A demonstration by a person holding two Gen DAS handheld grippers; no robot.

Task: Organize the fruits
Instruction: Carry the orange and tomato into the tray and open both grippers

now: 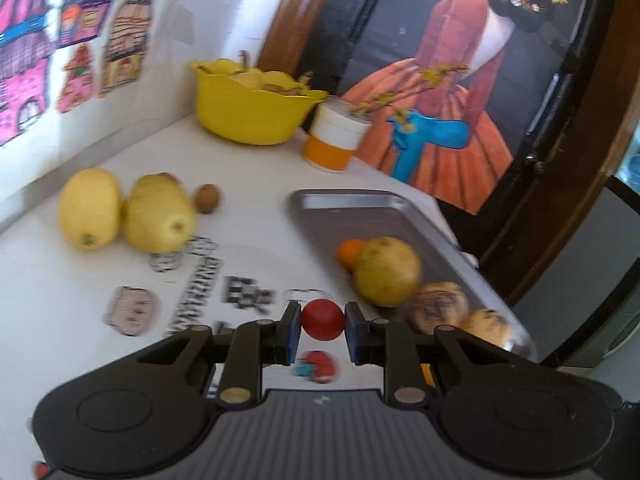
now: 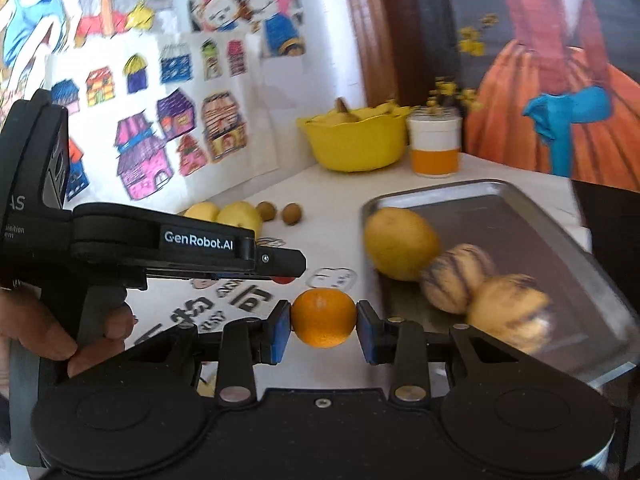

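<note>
Both pairs of fingers are narrowed onto small round fruit. On the left gripper [image 1: 322, 327], the blue pads pinch a small red fruit [image 1: 322, 319] from either side, held above the white counter [image 1: 248, 184] just left of the metal tray [image 1: 372, 210]. On the right gripper [image 2: 323, 326], the fingers clamp a small orange [image 2: 323, 317] at its widest part, just beside the tray's near left corner. In the tray lie a large yellow-green fruit [image 1: 387, 271] and two speckled yellow fruits [image 1: 439, 306], touching in a row. Two lemons [image 1: 90, 213] and small brown fruits [image 2: 291, 213] sit on the counter near the wall, with a yellow bowl [image 1: 250, 114] and an orange-and-white cup [image 1: 336, 138] behind.
</note>
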